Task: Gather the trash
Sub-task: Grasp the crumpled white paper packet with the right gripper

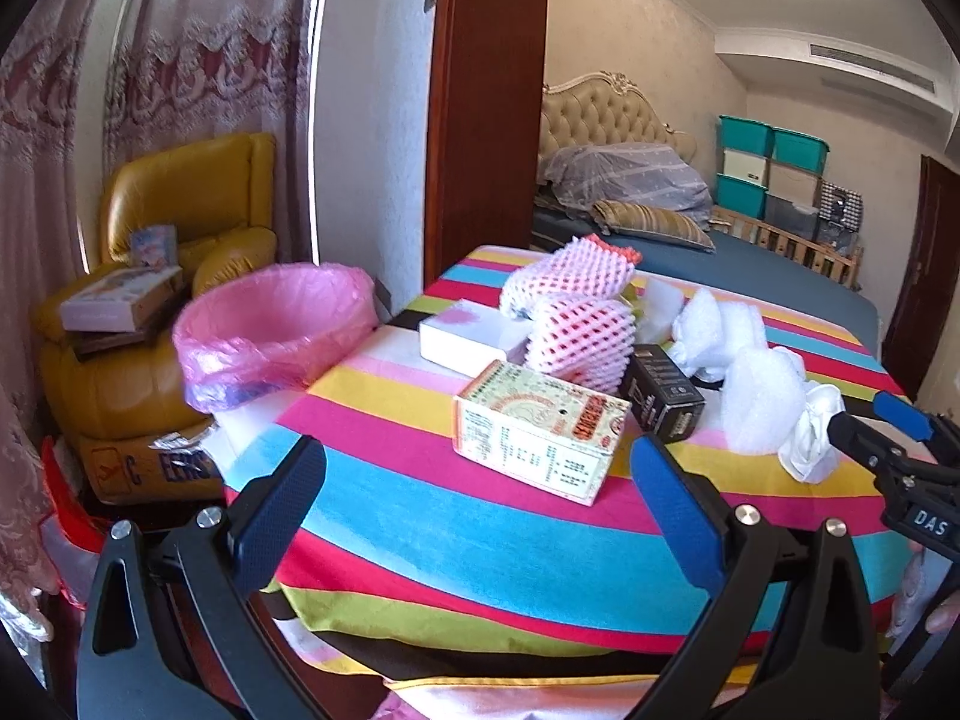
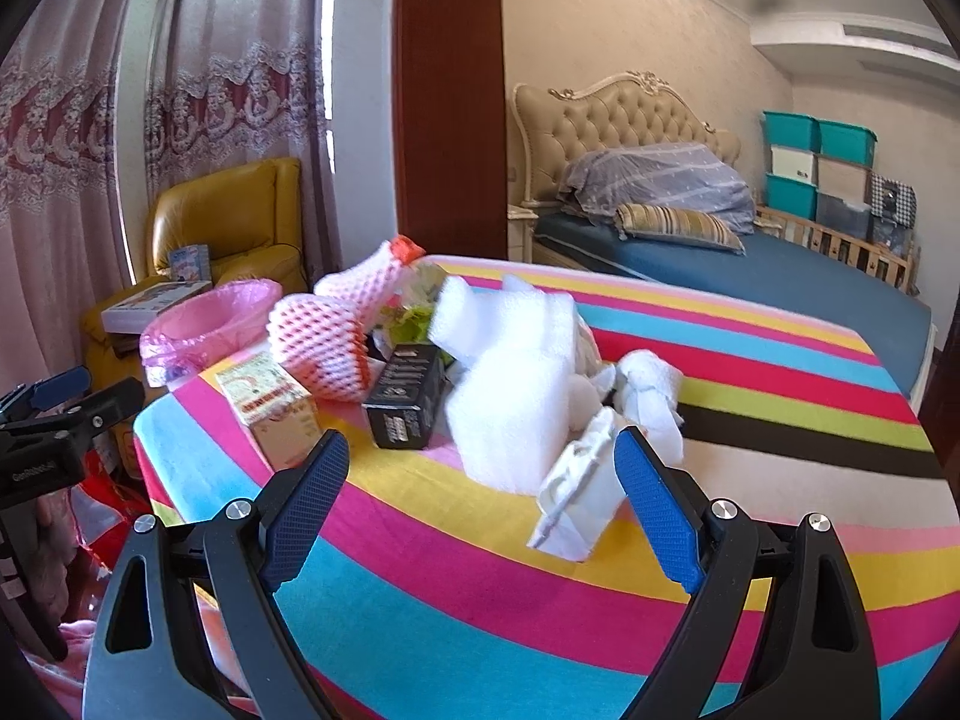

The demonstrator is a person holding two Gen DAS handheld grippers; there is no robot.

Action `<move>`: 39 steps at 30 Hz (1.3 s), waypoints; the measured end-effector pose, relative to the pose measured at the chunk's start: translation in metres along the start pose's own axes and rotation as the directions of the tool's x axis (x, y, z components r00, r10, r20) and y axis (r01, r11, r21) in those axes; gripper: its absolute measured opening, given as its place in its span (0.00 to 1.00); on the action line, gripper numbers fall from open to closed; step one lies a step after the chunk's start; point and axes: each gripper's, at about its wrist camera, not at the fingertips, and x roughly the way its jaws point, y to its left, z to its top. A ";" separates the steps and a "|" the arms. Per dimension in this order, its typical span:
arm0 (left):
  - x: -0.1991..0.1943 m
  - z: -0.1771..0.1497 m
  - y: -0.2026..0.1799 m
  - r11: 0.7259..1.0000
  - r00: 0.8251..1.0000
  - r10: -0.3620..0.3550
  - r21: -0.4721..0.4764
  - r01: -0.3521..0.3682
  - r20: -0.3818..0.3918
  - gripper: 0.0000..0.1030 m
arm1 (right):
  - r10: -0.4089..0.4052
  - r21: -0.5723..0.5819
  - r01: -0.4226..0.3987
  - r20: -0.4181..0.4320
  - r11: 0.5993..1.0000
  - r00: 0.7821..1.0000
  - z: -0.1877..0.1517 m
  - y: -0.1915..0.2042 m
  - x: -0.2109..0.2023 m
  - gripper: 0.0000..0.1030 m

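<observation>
Both tongs gape wide and empty over the bench under its rainbow-striped cloth [image 1: 384, 480]: left tongs [image 1: 480, 498] face a cream printed carton [image 1: 534, 432], right tongs [image 2: 483, 501] a crumpled white paper bag [image 2: 576, 492]. The pink-lined bin [image 1: 273, 330] stands at the bench's far left edge

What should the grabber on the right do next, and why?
Probably ease the right gripper forward and close on the crumpled white wrapper. Its fingers are open and empty, the wrapper lies nearest them, and the pink-lined bin waits at the table's far left.
</observation>
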 end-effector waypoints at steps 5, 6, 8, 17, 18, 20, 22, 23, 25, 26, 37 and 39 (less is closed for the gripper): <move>0.021 0.001 0.001 1.000 0.998 -0.002 0.017 0.003 -0.066 0.96 | -0.025 0.032 0.026 -0.029 0.999 0.999 -0.007 -0.014 0.010 0.82; 0.025 0.001 0.002 1.000 0.997 -0.001 0.017 0.002 -0.076 0.96 | -0.034 0.034 0.035 -0.032 0.999 0.999 -0.008 -0.016 0.011 0.82; 0.035 0.001 0.004 1.000 0.994 0.001 0.017 0.001 -0.110 0.96 | -0.045 0.043 0.047 -0.041 0.998 0.998 -0.011 -0.025 0.013 0.82; 0.075 -0.007 0.008 0.999 0.974 -0.033 0.014 0.037 -0.223 0.96 | -0.025 0.178 0.046 -0.116 0.983 0.993 -0.011 -0.058 0.034 0.82; 0.076 -0.008 0.007 0.999 0.974 -0.040 0.013 0.044 -0.224 0.96 | -0.021 0.161 0.041 -0.121 0.986 0.992 -0.010 -0.054 0.037 0.80; 0.076 -0.008 0.004 0.998 0.973 -0.052 0.011 0.056 -0.226 0.96 | -0.033 0.120 0.051 -0.144 0.991 0.989 -0.008 -0.045 0.043 0.64; 0.075 -0.005 0.000 0.997 0.973 -0.069 0.006 0.072 -0.222 0.96 | -0.029 0.112 0.048 -0.170 0.992 0.985 -0.009 -0.041 0.050 0.48; 0.075 -0.002 -0.001 0.997 0.974 -0.077 -0.001 0.079 -0.214 0.96 | -0.030 0.113 0.051 -0.182 0.992 0.983 -0.010 -0.041 0.052 0.41; 0.075 0.003 -0.004 0.997 0.974 -0.082 -0.015 0.081 -0.210 0.96 | -0.018 0.123 0.041 -0.182 0.992 0.983 -0.011 -0.043 0.052 0.32; 0.077 0.007 -0.005 0.996 0.973 -0.088 -0.030 0.083 -0.215 0.96 | -0.013 0.130 0.036 -0.171 0.991 0.985 -0.011 -0.045 0.051 0.32; 0.110 0.022 -0.025 0.970 0.968 0.008 -0.234 -0.069 -0.252 0.96 | 0.032 0.161 -0.016 -0.093 0.987 0.995 -0.013 -0.051 0.037 0.29; 0.116 0.026 -0.032 0.965 0.966 0.025 -0.246 -0.090 -0.256 0.96 | 0.042 0.159 -0.028 -0.086 0.987 0.995 -0.014 -0.051 0.035 0.29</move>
